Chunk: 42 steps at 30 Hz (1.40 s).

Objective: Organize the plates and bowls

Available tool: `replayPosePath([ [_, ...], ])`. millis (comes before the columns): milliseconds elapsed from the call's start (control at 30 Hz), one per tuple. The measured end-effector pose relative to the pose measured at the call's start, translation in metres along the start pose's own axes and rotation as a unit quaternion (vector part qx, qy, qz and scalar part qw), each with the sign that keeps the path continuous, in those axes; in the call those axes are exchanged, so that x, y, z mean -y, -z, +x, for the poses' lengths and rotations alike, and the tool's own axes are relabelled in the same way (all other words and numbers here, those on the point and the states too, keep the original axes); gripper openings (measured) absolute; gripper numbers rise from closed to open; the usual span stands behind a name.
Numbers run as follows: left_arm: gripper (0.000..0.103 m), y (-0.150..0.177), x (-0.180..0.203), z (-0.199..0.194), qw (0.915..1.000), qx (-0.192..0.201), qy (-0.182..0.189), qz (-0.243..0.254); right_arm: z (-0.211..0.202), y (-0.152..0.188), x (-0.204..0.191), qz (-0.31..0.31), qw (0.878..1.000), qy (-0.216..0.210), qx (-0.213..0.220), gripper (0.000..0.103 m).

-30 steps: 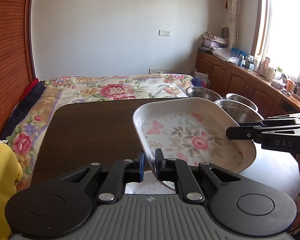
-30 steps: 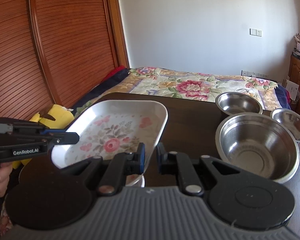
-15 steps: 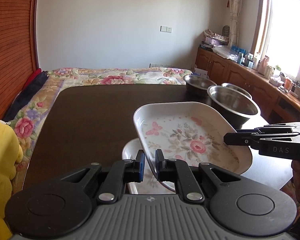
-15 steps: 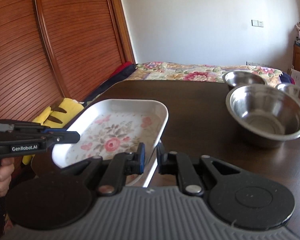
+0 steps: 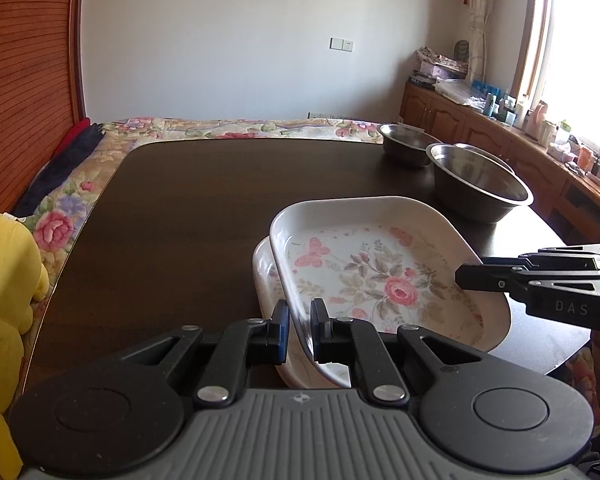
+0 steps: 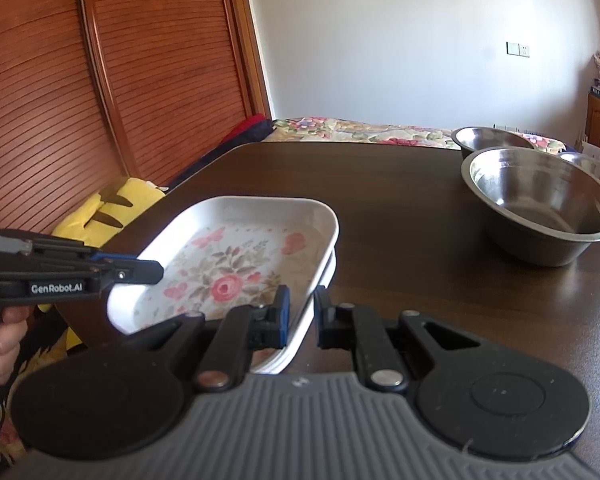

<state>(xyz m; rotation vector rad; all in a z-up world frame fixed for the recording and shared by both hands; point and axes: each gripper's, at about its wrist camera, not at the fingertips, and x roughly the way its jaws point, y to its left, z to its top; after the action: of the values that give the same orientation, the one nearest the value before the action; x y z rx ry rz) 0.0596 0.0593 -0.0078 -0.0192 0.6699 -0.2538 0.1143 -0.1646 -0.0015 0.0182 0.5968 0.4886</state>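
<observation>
A white rectangular floral plate (image 5: pixel 380 276) (image 6: pixel 228 264) lies level, right on top of another white plate whose rim (image 5: pixel 260 268) (image 6: pixel 327 270) shows beneath it; I cannot tell whether they touch. My left gripper (image 5: pixel 300 328) is shut on the floral plate's near-left corner rim. On the opposite side, my right gripper (image 6: pixel 302 318) has its jaws close around the rim. In the left wrist view the right gripper (image 5: pixel 470 276) reaches in from the right. A large steel bowl (image 5: pixel 480 184) (image 6: pixel 540 208) and a smaller steel bowl (image 5: pixel 406 144) (image 6: pixel 492 140) stand farther back.
The dark wooden table (image 5: pixel 180 220) (image 6: pixel 400 220) carries the plates near its front edge. A third steel bowl (image 6: pixel 592 168) peeks out behind the large one. A yellow plush toy (image 5: pixel 4 300) (image 6: pixel 108 208) sits off the table's left edge. A floral bed (image 5: pixel 240 126) lies beyond.
Both grippers have lowered the floral plate from above the table down onto the white plate. The bowls and table now appear higher in both views.
</observation>
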Motion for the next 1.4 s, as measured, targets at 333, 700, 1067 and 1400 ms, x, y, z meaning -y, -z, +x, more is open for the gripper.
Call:
replayPosePath([
  [333, 0.012, 0.0, 0.002, 0.003, 1.0, 0.0, -0.006, -0.001, 0.006, 0.004, 0.0, -0.001, 1.0, 0.002, 0.002, 0.014],
  [700, 0.023, 0.003, 0.002, 0.004, 0.9998, 0.012, -0.011, -0.007, 0.009, 0.011, 0.0, 0.005, 1.0, 0.003, 0.018, 0.015],
  [1067, 0.028, 0.001, 0.006, 0.003, 0.9995, 0.026, -0.016, -0.011, -0.005, 0.015, 0.004, 0.009, 0.998, 0.005, 0.068, 0.017],
  [1400, 0.036, -0.004, 0.028, -0.01, 0.9981, 0.059, -0.005, 0.015, -0.025, 0.016, 0.015, 0.026, 0.994, 0.019, 0.1, 0.017],
])
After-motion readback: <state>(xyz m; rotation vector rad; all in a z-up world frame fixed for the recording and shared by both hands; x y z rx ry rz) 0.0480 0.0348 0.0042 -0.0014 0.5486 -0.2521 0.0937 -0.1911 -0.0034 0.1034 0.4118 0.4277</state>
